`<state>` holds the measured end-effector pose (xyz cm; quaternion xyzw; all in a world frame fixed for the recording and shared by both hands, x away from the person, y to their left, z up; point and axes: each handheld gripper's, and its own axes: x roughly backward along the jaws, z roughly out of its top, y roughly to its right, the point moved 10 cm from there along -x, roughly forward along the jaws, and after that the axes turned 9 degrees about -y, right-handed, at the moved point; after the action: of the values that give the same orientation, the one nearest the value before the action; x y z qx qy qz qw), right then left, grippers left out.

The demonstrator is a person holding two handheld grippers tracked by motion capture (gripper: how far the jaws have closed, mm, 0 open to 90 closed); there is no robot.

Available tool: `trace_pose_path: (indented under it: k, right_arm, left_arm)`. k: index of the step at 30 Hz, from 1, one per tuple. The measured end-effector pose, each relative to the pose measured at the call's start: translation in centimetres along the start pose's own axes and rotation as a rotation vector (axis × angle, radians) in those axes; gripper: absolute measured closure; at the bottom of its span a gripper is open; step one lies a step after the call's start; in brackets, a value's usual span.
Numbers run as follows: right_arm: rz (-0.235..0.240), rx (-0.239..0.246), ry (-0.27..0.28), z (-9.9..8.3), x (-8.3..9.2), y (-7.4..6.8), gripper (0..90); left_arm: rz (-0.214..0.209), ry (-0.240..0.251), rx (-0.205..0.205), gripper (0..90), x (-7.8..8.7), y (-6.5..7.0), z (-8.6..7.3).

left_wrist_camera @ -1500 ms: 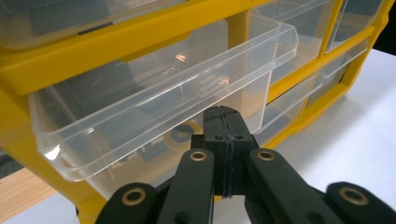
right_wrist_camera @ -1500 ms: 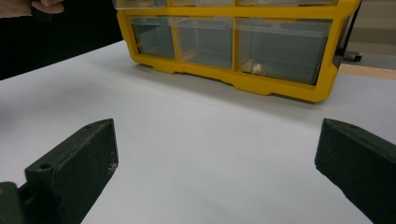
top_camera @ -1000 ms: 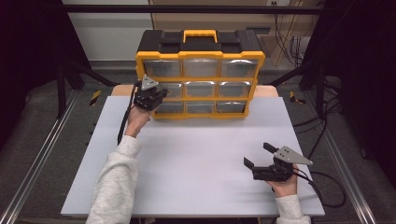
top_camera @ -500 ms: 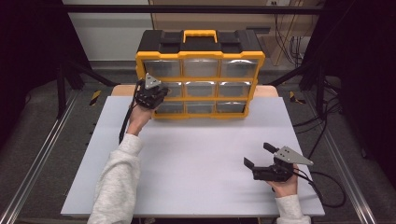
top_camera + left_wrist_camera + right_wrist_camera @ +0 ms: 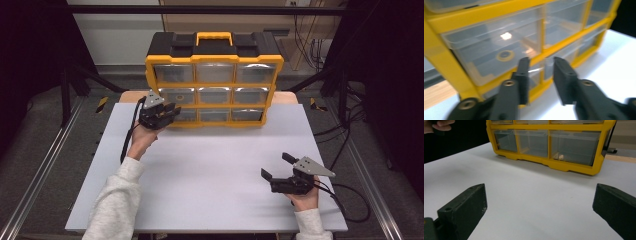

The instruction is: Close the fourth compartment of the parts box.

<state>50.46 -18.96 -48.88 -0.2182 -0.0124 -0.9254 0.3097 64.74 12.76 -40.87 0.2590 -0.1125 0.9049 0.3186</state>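
Left gripper (image 5: 170,111) at the organizer's (image 5: 215,80) seven o'clock corner, fingers just parting, grasping nothing. Right gripper (image 5: 272,167) rested on desk (image 5: 210,175), fingers spread wide.

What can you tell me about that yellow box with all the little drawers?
The yellow organiser case stands upright at the table's far edge. It has a yellow frame, a black top with a yellow carry handle, and nine clear plastic drawers in three rows. One left drawer holds a small yellow ring. The left gripper, jaws just opening with nothing between them, sits at its lower left corner.
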Motion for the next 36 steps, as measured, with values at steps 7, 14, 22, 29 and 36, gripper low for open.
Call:
trace_pose_path:
  k: [7,14,22,29,36]
  right_arm:
    - [-0.003,0.004,0.006,0.1,0.1,0.1,0.0]
    - [-0.005,0.001,0.007,0.2,0.2,0.1,0.0]
    - [-0.004,-0.003,0.008,0.2,0.2,0.1,0.0]
    - [-0.003,-0.004,0.008,0.2,0.2,0.1,0.0]
    - [-0.005,0.002,0.005,0.1,0.1,0.1,0.0]
  left_arm:
    - [-0.084,0.041,-0.001,35.8,2.0,2.1,-1.1]
    - [-0.162,0.069,0.046,12.3,4.0,2.9,-3.2]
    - [-0.131,0.131,0.04,5.3,6.3,2.7,-5.5]
    - [-0.119,0.126,0.037,5.2,7.3,2.9,-7.9]
    - [-0.133,0.122,0.048,5.0,7.9,3.0,-10.1]
